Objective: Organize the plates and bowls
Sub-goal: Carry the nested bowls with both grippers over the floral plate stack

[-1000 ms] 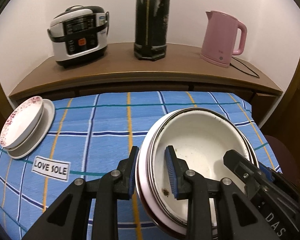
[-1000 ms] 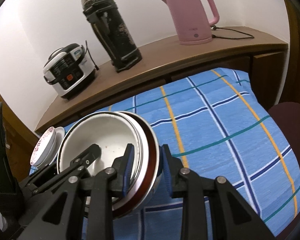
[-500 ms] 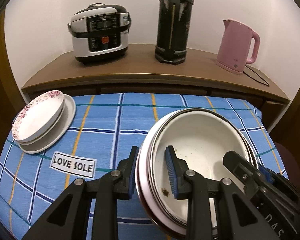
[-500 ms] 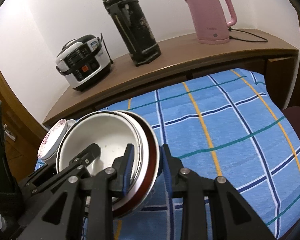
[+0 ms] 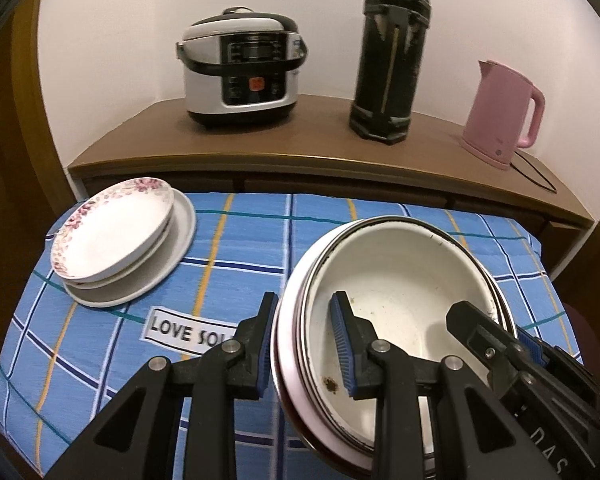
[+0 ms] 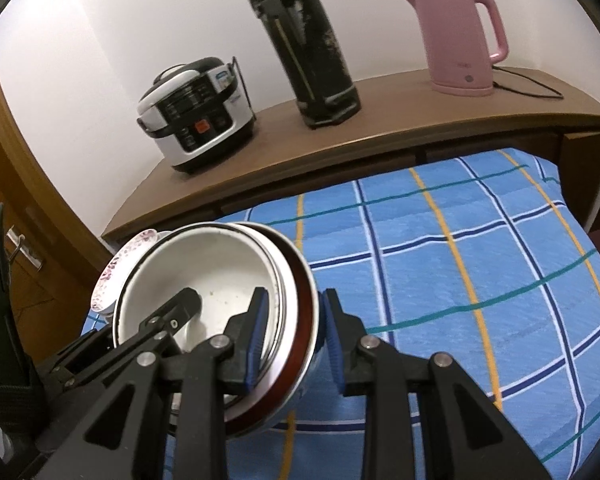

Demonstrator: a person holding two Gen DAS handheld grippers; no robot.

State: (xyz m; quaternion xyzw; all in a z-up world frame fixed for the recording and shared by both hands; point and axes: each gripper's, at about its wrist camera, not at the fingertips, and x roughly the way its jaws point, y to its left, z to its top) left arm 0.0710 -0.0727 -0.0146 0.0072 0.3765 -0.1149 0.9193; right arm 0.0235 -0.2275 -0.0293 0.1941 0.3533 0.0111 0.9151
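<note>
Both grippers clamp the stack of nested bowls (image 5: 400, 304): left gripper (image 5: 304, 344) on its left rim, right gripper (image 6: 292, 340) opposite, right of the floral plates (image 5: 112, 232).

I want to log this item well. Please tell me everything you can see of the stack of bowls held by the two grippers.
The stack of bowls is nested: a white bowl with a dark rim and brown specks inside, sitting in bowls with metal-looking and red-brown rims. It looks enamelled. It is tilted above the blue checked cloth. The left hand-held gripper clamps one side of the rims, the right hand-held gripper the opposite side.
</note>
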